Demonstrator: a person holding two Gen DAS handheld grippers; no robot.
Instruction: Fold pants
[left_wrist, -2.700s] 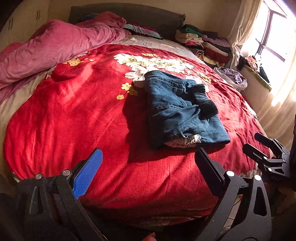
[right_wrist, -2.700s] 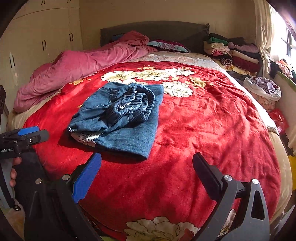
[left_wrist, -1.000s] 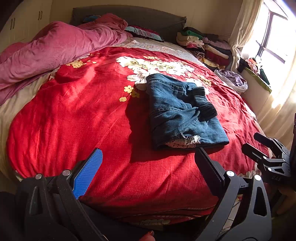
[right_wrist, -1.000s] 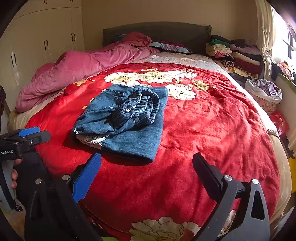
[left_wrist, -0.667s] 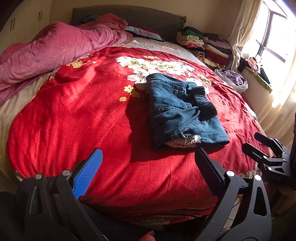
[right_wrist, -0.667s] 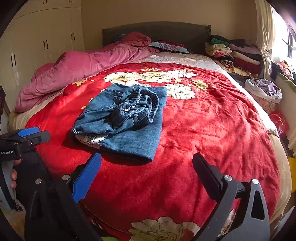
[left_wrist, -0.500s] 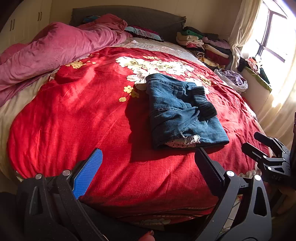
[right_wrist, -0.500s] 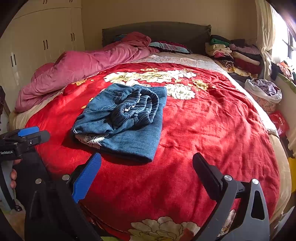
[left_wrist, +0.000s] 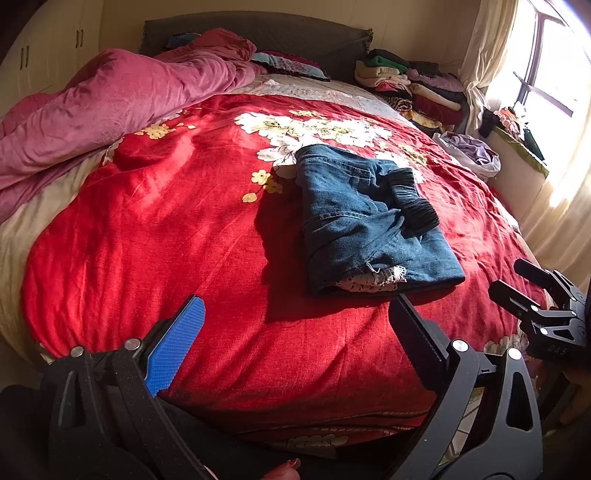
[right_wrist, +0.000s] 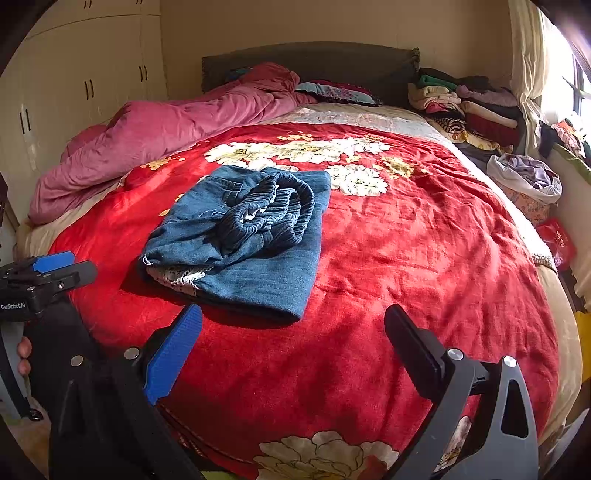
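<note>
Leftmost along the bed lies a rumpled pink duvet (left_wrist: 110, 107), bunched against the wall side where pale wardrobe doors (right_wrist: 85, 92) stand. Next comes the red floral blanket (left_wrist: 166, 229) that covers most of the bed, sunlit and creased. On it, a little right of the middle, rest the pants (left_wrist: 365, 218) — blue denim, folded into a compact rectangle, the dark ribbed waistband lying on top and a bit of pale lining showing at the near edge. Nothing touches them. Further right, a stack of folded clothes (left_wrist: 413, 88) sits by the headboard, then a bag of laundry (right_wrist: 524, 181) beside the bed and a curtained window (left_wrist: 546, 74).

Low in front, the left gripper (left_wrist: 295, 325) hangs over the near edge of the blanket, jaws spread wide and holding nothing. The right gripper (right_wrist: 291, 332) is likewise wide apart and empty — short of the pants, not in contact with them.
</note>
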